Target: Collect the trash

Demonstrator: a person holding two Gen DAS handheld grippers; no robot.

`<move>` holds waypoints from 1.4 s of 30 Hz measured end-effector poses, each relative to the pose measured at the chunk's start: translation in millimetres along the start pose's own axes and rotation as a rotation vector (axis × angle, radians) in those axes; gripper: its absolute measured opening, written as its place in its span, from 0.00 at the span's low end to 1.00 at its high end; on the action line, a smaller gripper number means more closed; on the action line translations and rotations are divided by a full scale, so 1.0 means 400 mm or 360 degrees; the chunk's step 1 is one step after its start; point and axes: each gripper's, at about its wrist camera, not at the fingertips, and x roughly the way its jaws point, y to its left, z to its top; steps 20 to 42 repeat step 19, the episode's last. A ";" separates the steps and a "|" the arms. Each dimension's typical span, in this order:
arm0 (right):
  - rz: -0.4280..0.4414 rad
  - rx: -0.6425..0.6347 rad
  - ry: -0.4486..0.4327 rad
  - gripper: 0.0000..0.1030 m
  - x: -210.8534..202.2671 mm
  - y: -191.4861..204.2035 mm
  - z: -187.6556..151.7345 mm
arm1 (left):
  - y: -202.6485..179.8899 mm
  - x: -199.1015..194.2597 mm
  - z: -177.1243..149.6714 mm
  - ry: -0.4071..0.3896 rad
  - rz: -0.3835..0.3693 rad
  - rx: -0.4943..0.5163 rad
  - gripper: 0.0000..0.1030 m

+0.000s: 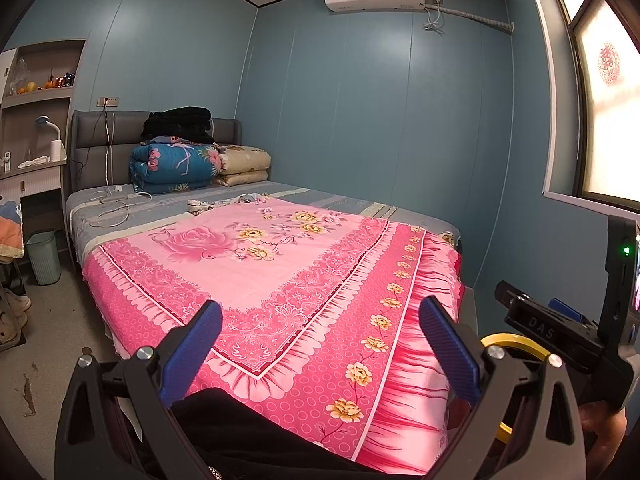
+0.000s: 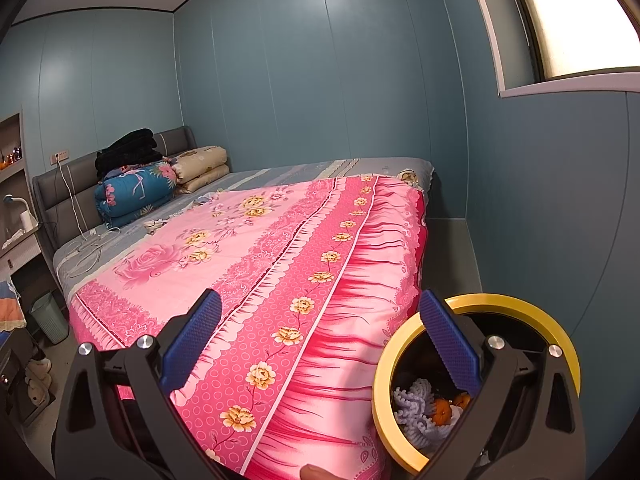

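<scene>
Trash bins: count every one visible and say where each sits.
2. A yellow-rimmed bin sits below the right gripper by the bed's foot corner, holding scraps; a pale green bin stands on the floor beside the headboard. Others may be hidden.

- left gripper: black plastic frame, blue ribbed finger pads, silver screws
- right gripper: same black frame, blue pads
- right gripper's body carries "DAS" lettering, green light

Bed covered by grey striped sheet, pink floral spread laid over it toward 6 o'clock. Folded quilts stacked at 11 o'clock against headboard. White cable coiled at 10 o'clock on sheet.
</scene>
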 end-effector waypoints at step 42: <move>-0.0003 0.0012 0.0025 0.92 0.000 0.006 -0.009 | 0.004 0.010 -0.011 0.0040 -0.0008 -0.0010 0.92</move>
